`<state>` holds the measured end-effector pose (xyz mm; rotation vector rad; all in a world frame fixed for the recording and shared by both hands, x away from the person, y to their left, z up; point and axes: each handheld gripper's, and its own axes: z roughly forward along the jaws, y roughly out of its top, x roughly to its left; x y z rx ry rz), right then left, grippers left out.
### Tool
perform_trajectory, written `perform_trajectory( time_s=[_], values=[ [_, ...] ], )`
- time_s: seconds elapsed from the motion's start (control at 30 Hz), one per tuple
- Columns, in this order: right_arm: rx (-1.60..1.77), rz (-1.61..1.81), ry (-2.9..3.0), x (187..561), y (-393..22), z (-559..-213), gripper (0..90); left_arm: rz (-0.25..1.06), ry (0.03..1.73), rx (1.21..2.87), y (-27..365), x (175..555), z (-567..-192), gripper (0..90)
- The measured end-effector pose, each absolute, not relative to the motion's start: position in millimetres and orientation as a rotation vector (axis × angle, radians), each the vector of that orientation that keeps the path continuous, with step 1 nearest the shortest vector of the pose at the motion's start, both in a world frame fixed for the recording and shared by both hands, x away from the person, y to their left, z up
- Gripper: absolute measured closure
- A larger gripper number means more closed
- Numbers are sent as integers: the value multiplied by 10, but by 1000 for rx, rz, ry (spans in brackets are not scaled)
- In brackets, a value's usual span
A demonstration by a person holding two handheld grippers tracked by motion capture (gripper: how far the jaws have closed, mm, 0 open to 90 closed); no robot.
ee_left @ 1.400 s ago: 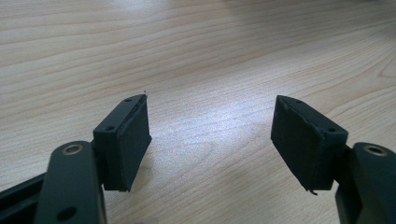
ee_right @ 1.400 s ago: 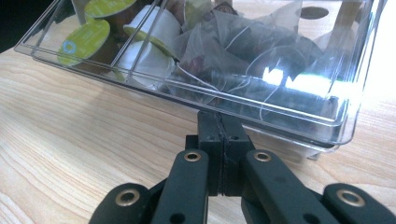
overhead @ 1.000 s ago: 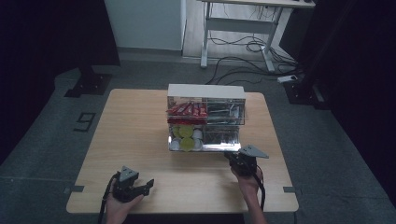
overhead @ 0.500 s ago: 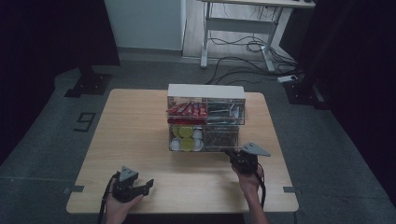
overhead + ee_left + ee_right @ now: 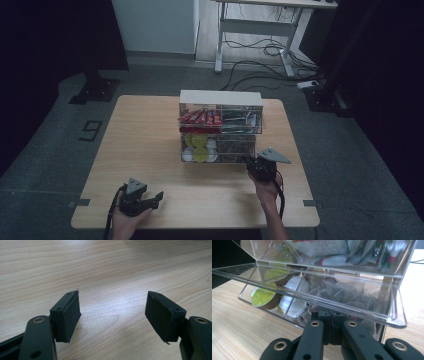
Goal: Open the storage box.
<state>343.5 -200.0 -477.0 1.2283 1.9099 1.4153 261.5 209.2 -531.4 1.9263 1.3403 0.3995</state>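
Dim room, wooden table | your right gripper, jaws together, lifts the clear lower flap of the organizer at table centre | flap partly raised; contents untaken | your left gripper idle, jaws apart, empty | whether the flap's edge is pinched or merely pushed: hidden.
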Motion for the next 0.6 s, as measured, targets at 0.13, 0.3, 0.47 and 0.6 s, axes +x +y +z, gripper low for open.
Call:
perform_trajectory(
  time_s=[0.13,0.3,0.47,0.6],
  values=[
    [1227,1446,1903,3478,-1977,-4736,889,400,1342,1927,2093,2616,-5317,283],
    [1230,1453,1900,3520,-1955,-4714,889,398,1346,1927,2096,2619,-5322,283],
    [1237,1474,1887,3555,-1946,-4672,889,396,1343,1934,2084,2618,-5327,283],
    [1238,1479,1882,3577,-1942,-4650,889,397,1346,1935,2086,2621,-5331,283]
  ],
)
